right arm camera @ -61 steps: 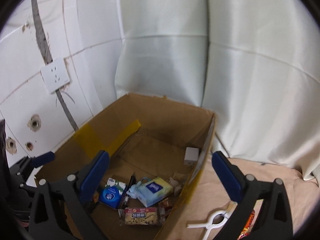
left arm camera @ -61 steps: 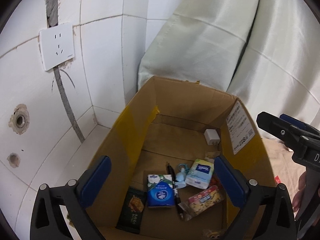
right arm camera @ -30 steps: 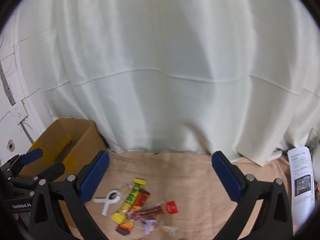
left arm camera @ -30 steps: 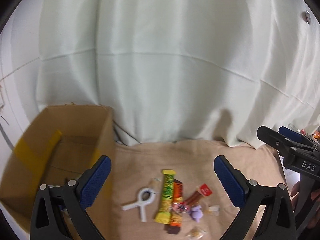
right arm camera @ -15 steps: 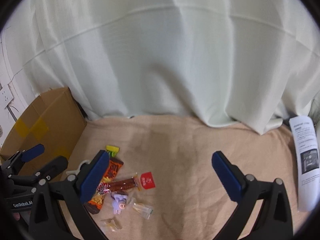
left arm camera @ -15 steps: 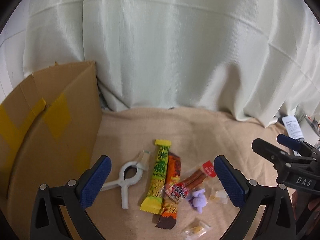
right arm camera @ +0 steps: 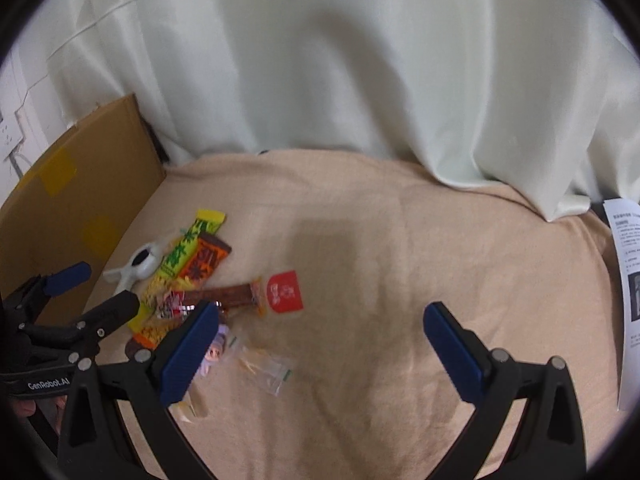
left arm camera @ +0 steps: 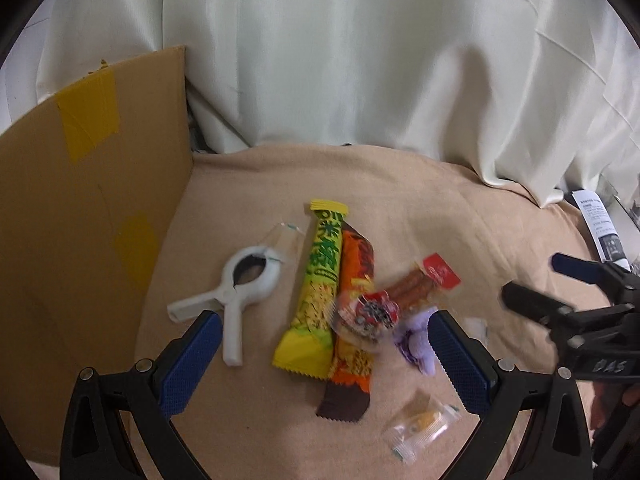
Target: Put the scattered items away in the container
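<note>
Left wrist view: the left claw (left arm camera: 324,354) is spread wide and holds nothing. It hangs above a pile of items on a beige cloth (left arm camera: 400,200). The box (left arm camera: 88,208), brown cardboard with yellow tape patches, stands at the left edge of the cloth, its outer wall facing the camera. A white clamp (left arm camera: 236,292) lies near that wall, partly on a clear wrapper (left arm camera: 288,244). To its right lie a yellow bar (left arm camera: 320,284) and an orange bar (left arm camera: 354,320), side by side and touching. A round red candy (left arm camera: 368,316) rests on the orange bar. A sausage stick (left arm camera: 416,286) with a red tag lies to the right of the orange bar. A purple figure (left arm camera: 416,344) lies just beside the right fingertip. A clear packet (left arm camera: 420,428) lies low in the frame. The right claw (left arm camera: 536,284) enters from the right, its jaws apart and empty. A curtain (left arm camera: 360,60) hangs behind.

Right wrist view: the right claw (right arm camera: 320,344) is spread wide and empty, above bare cloth (right arm camera: 400,240). The item pile lies to its left: clamp (right arm camera: 136,266), yellow bar (right arm camera: 180,256), orange bar (right arm camera: 200,268), sausage stick (right arm camera: 236,294), purple figure (right arm camera: 216,346) partly behind the left fingertip, clear packet (right arm camera: 268,368). The box (right arm camera: 80,200) stands at far left. The left claw (right arm camera: 92,290) shows at the lower left, jaws apart. A printed sheet (right arm camera: 628,280) lies at the right edge.
</note>
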